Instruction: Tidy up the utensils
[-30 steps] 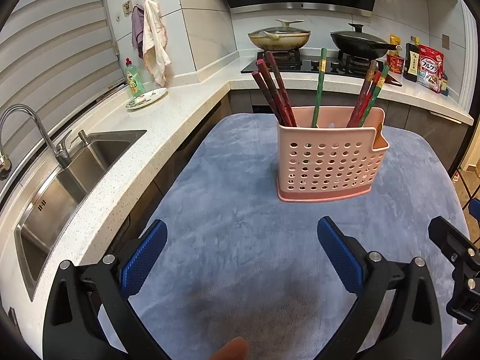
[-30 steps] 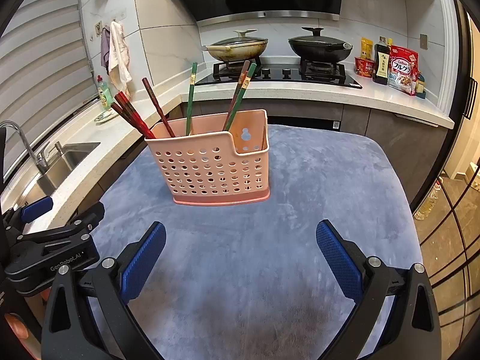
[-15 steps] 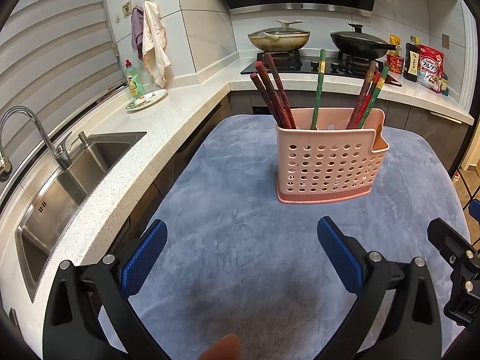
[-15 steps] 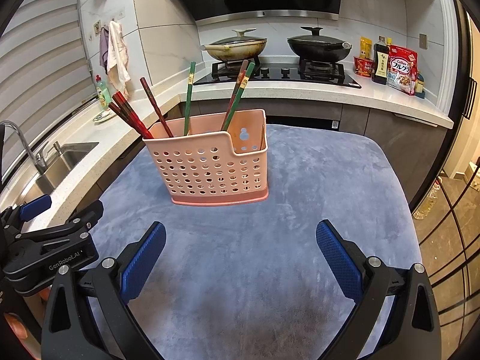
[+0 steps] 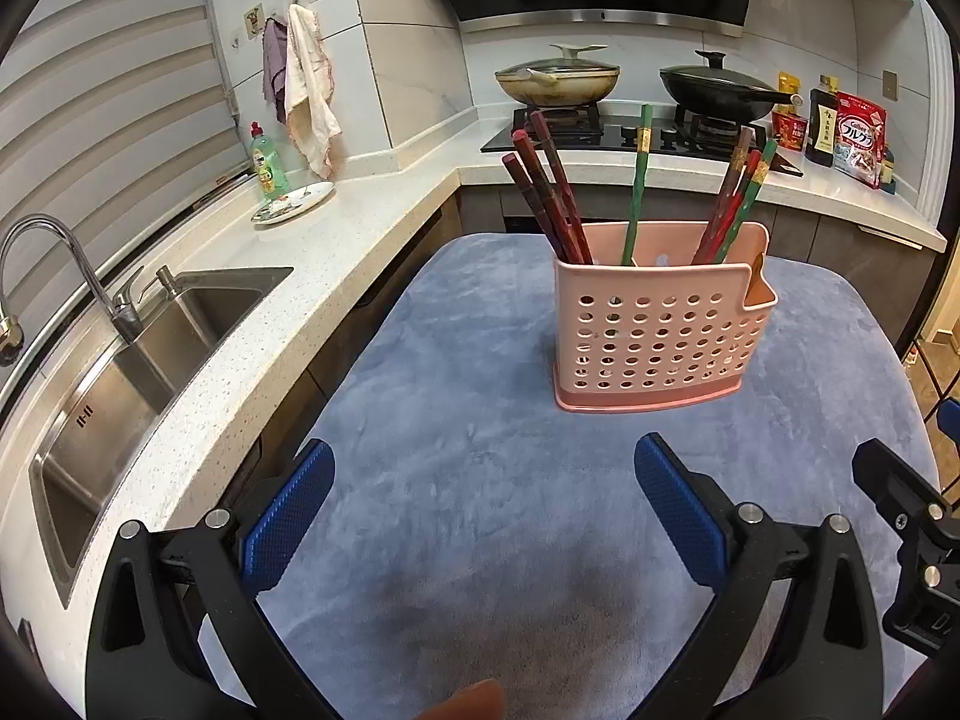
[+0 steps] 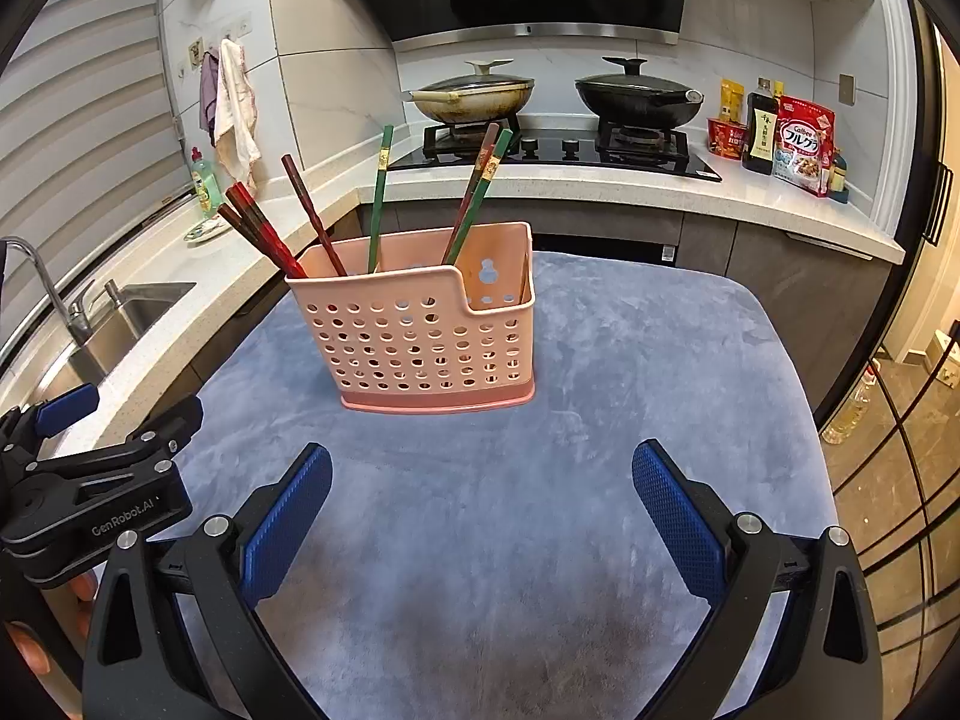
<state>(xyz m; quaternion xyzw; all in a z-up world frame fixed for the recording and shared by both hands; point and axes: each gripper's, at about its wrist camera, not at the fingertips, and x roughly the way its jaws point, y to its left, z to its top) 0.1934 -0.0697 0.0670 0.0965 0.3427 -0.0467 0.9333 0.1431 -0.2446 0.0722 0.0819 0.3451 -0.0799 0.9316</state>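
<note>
**Two empty grippers facing a chopstick holder**

At far left, a steel sink (image 5: 156, 348) sits in the white counter (image 5: 336, 252). The left gripper (image 5: 483, 516) hovers over a grey-blue mat (image 5: 468, 396), jaws wide apart, holding nothing. Ahead stands one pink perforated holder (image 5: 660, 336), upright, with seven chopsticks (image 5: 636, 186): three dark red leaning left, one green upright, three leaning right. Bare mat surrounds the holder. The right gripper (image 6: 480, 516) is likewise spread and empty. Only its view shows the mat's right edge and the floor (image 6: 900, 438).
</note>
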